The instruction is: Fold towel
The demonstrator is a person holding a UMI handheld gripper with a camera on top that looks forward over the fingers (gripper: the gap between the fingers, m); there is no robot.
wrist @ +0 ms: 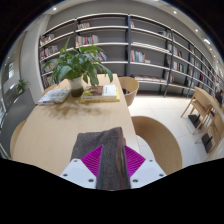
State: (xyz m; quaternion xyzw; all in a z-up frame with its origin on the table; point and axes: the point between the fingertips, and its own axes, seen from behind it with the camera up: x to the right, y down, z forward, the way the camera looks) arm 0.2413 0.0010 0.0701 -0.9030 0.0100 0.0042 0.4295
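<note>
A grey-brown towel [108, 155] hangs between the two fingers of my gripper [112, 160], pinched between the magenta pads [93, 158]. Its far end spreads out onto the light wooden table [60, 125] just ahead of the fingers. The towel's near end runs down out of view below the fingers. The gripper is shut on the towel and sits low over the table's near edge.
A potted green plant [82, 65] stands at the far end of the table, with books or papers [99, 93] beside it. A round wooden chair back [160, 140] is to the right. Bookshelves [130, 45] line the far wall, and more chairs [203, 108] stand far right.
</note>
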